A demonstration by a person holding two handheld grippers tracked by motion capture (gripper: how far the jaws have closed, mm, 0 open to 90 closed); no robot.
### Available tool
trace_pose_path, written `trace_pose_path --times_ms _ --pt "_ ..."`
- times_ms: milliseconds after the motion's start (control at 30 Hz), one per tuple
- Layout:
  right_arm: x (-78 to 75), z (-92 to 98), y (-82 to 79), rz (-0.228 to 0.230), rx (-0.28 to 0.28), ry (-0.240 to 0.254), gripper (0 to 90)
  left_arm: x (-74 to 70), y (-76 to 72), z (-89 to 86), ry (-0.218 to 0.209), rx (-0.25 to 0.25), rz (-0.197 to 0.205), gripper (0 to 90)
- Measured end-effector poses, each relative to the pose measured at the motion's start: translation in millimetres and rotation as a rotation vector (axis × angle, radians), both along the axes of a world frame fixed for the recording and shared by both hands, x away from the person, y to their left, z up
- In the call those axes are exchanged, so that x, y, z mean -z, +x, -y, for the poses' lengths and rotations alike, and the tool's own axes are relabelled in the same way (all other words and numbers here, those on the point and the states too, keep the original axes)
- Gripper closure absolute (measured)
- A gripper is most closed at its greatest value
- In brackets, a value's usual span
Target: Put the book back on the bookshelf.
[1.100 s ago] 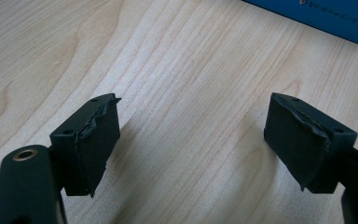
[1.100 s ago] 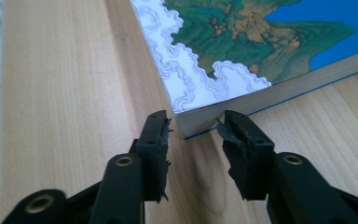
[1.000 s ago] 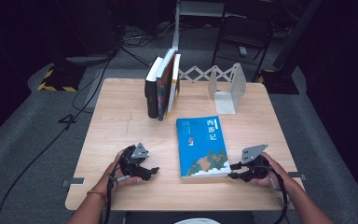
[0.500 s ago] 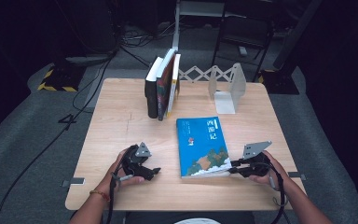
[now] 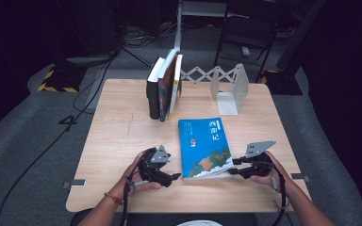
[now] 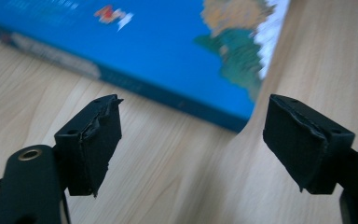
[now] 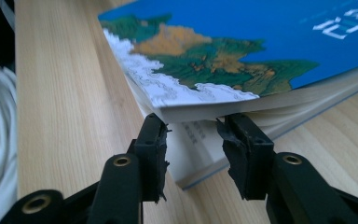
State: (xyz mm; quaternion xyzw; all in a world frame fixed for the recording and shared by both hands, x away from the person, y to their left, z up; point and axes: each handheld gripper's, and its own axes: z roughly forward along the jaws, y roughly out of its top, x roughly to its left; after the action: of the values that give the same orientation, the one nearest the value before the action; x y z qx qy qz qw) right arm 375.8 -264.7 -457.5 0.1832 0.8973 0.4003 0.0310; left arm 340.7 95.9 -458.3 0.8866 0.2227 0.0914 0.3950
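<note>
A pale wood-grain table [image 5: 122, 141] stands on grey carpet in a dark room with cables trailing behind it. A blue paperback [image 5: 204, 147] with a glossy cover, white characters and a green-and-orange landscape lies flat near the front edge, between the two grippers. The left gripper [image 5: 172, 177] rests on the table just beside the book's spine corner, its black padded jaws wide apart and holding nothing. The right gripper [image 5: 232, 166] sits at the book's right front corner; its jaws are partly open, their tips at the page block under the lifted cover, gripping nothing. At the back, three books [image 5: 164, 84] lean together, and a bent metal bookend [image 5: 230, 89] stands near a zigzag rack [image 5: 199, 74]. Bare wood lies open at the left.
</note>
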Motion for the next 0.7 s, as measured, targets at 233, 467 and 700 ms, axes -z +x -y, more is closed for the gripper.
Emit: trace_pose_path --times_ms 233,467,700 --pt "-8.4 -7.3 -0.5 0.015 0.034 0.042 58.4 -14.3 -15.2 54.9 0.013 0.094 0.033 19.8" --pt "-13.9 -11.6 0.7 0.02 0.049 0.065 58.9 -7.0 -10.6 90.3 0.024 0.094 -0.003 21.2" --pt "-18.0 -18.0 3.0 0.029 0.056 0.084 59.0 1.7 -5.0 114.7 0.049 0.048 0.003 25.1"
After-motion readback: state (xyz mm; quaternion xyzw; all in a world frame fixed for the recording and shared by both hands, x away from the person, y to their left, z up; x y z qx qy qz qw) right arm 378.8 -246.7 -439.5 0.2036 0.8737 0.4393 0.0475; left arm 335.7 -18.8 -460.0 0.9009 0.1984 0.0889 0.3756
